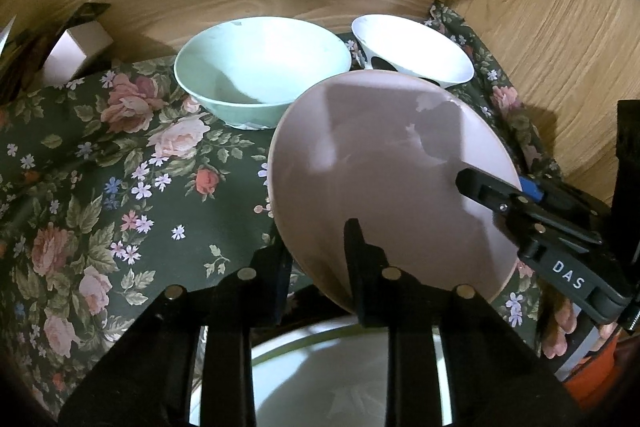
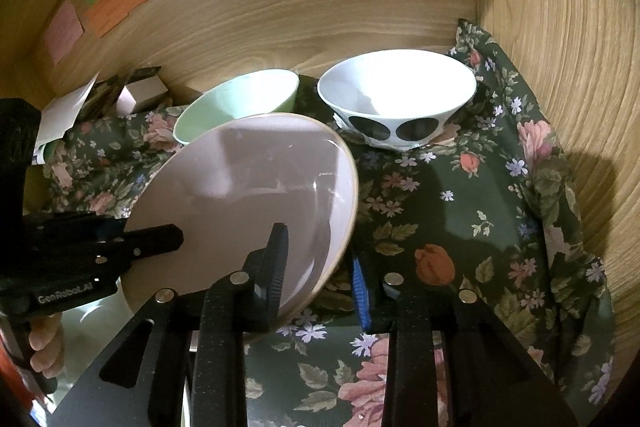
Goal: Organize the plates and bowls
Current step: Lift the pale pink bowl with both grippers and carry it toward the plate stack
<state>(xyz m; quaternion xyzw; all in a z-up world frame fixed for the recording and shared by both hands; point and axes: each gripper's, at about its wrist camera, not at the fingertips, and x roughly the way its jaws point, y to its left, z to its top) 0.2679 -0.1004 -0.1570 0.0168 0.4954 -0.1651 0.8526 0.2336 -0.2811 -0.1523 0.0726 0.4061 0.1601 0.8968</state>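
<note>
Pale pink ceramic fills my view: the pink plate [image 1: 384,167] sits tilted above the flowered cloth [image 1: 120,187] that covers the surface, and I take it as my landmark. Left of the plate and further back stands the green bowl [image 1: 260,75], clear of it as far as I can tell. On the plate's near-left rim my left tool [image 1: 316,263] is pinching the edge, one finger over the face and one beneath. On the opposite rim my right tool [image 2: 320,263] is clamped the same way. I judge I am holding both sides so the plate stays steady and does not swing. Right of the plate and behind it, in the wooden corner, stands the white bowl with dark spots [image 2: 396,99]. Below the plate's near edge another white dish [image 1: 340,379] shows.
</note>
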